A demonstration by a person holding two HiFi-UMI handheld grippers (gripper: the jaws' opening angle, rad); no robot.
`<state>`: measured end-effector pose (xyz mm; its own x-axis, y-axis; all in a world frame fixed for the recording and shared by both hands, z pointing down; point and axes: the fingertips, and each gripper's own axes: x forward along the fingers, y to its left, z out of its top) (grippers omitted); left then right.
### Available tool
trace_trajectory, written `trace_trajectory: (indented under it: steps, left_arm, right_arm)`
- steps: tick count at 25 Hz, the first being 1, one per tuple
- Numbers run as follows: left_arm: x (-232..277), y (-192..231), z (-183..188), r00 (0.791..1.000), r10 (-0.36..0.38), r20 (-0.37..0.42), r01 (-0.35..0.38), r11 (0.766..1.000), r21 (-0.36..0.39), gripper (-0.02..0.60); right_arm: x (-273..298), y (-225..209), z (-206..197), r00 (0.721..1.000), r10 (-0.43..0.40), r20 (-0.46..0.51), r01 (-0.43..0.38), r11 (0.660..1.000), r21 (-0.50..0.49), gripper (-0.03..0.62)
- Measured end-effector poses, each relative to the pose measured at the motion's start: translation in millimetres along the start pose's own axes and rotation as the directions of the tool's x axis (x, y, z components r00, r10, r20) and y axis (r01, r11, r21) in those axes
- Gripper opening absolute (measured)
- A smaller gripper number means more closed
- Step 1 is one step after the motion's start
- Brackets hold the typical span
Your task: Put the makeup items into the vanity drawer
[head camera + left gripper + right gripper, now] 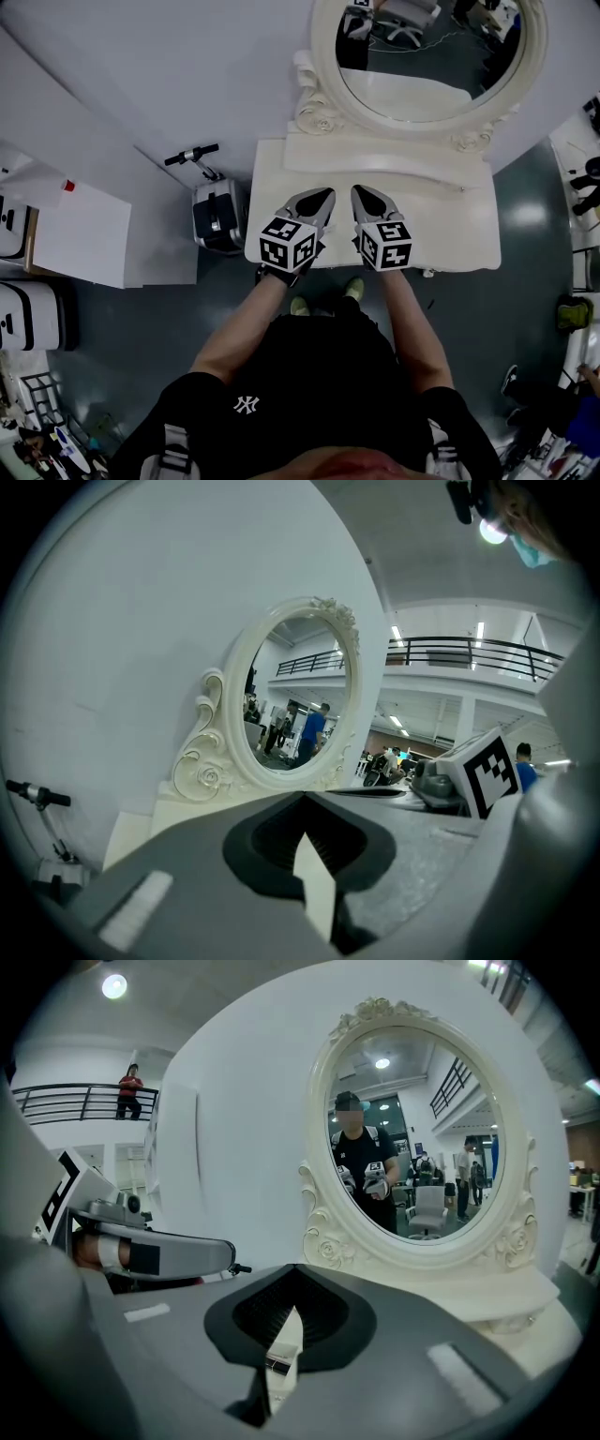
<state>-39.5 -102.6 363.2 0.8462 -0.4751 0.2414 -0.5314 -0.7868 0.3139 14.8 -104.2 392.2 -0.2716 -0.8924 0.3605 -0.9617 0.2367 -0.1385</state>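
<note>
the matte grey left tool point(325, 195) and right tool point(362, 191) each have ribbed jaws pressed together on nothing, side by side over the front edge of the smooth cream vanity counter point(455, 230), facing its scroll-carved oval mirror point(427, 61); the drawer cannot be made out.

White "NY" logo point(246, 404) on person's black shirt point(319, 366)
</note>
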Motion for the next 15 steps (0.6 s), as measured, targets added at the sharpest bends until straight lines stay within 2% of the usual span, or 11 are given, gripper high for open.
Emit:
trace_trajectory:
  steps: [15]
  left_arm:
    - [-12.2,1.0,8.1,1.000,-0.006,0.023,0.005,1.000,0.027,0.000]
  right_arm:
    - [-5.6,7.3,10.1,0.999,-0.021,0.050,0.021,1.000,-0.007,0.023]
